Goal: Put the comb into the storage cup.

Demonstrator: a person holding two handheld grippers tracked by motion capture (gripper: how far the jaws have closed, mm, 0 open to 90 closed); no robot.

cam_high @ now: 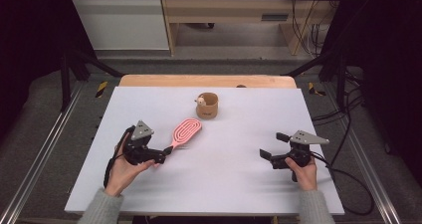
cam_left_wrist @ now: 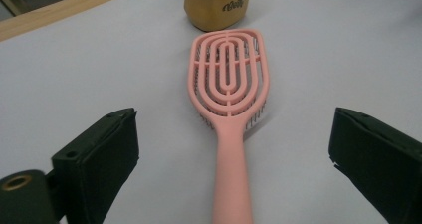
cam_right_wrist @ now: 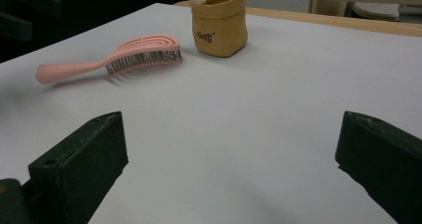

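Pink plastic vented hairbrush lay bristles-down mid-left of the high view, handle aimed back at the left gripper. Jaws spread wide either side of that handle, not touching, probably lined up for a grab. Right gripper parked lower right, jaws wide open, holding nothing. Small tan paper pouch just beyond the brush head.
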